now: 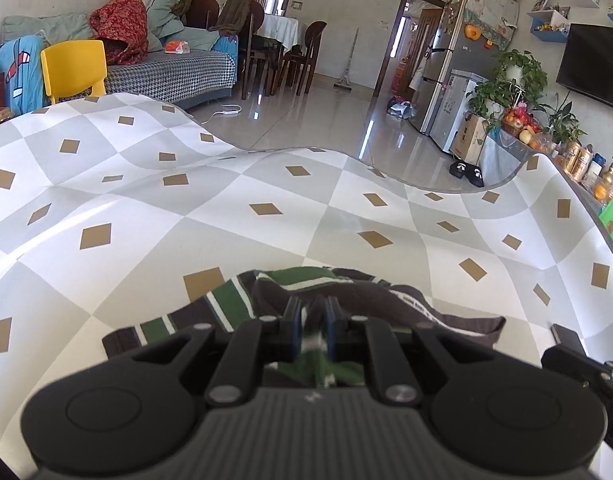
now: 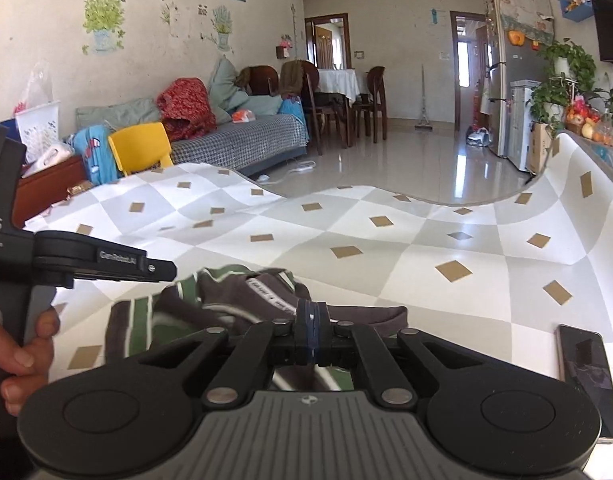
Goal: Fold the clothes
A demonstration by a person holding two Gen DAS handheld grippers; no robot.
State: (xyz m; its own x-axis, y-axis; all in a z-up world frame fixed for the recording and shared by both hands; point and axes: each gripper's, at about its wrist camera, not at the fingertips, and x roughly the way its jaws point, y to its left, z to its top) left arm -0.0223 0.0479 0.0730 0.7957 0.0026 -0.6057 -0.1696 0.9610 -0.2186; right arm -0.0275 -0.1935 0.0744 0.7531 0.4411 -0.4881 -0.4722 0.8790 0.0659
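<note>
A dark grey garment with green and white stripes point(image 1: 234, 300) lies bunched on the checkered tablecloth point(image 1: 266, 160), close in front of both grippers. My left gripper point(image 1: 312, 320) is shut, and a fold of the striped cloth is pinched between its blue pads. In the right wrist view the garment point(image 2: 234, 296) has a printed label strip on top. My right gripper point(image 2: 312, 320) is shut with its pads pressed together on a thin edge of the garment, and blurred cloth trails back under the fingers. The left gripper point(image 2: 162, 272) shows side-on at the left, held by a hand point(image 2: 22, 344).
A dark phone point(image 2: 586, 380) lies on the table at my right. The table's far edge point(image 1: 426, 186) curves inward, with shiny floor beyond. A yellow chair point(image 1: 72, 68) and a sofa stand past the far left. Bottles and fruit point(image 1: 578, 156) line a counter on the right.
</note>
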